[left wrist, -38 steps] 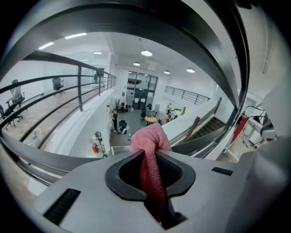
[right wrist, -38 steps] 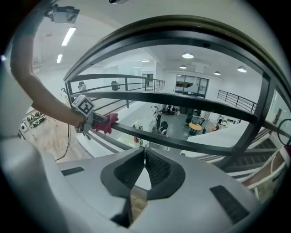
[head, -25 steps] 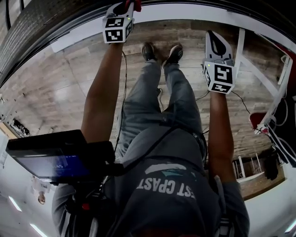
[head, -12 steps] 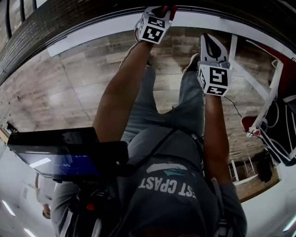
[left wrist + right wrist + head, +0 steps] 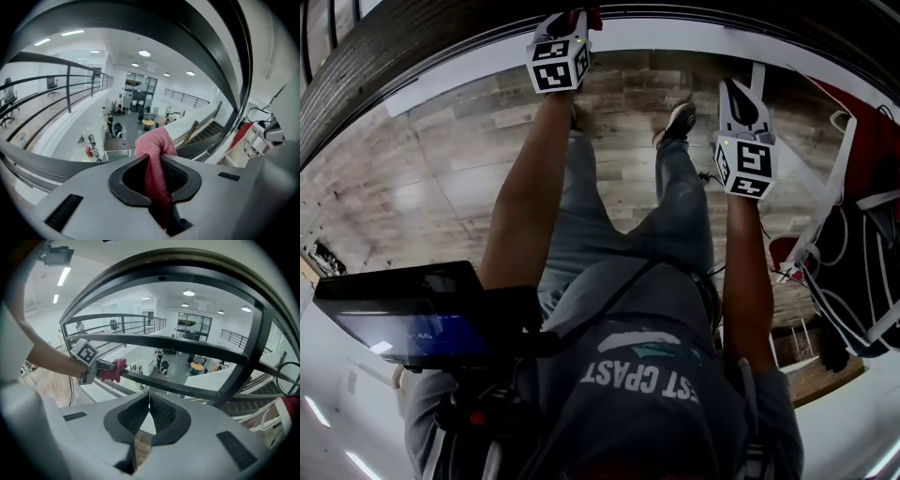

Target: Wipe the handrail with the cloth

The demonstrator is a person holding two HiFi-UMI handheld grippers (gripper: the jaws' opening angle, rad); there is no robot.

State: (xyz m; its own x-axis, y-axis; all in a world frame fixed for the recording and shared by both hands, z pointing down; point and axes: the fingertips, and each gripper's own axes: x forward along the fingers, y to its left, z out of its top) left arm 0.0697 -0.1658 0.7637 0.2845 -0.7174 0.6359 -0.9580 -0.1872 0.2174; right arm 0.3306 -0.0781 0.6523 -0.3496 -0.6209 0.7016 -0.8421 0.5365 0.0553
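Pinching the red cloth (image 5: 153, 149) tight, the left tool (image 5: 157, 164) holds it against the dark handrail (image 5: 178, 388), while the right tool (image 5: 148, 401), jaws closed on nothing, hovers near that rail.

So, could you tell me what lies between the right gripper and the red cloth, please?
Only a bare stretch of black rail, seen in the right gripper view, runs from the red cloth in the left gripper toward the right gripper.
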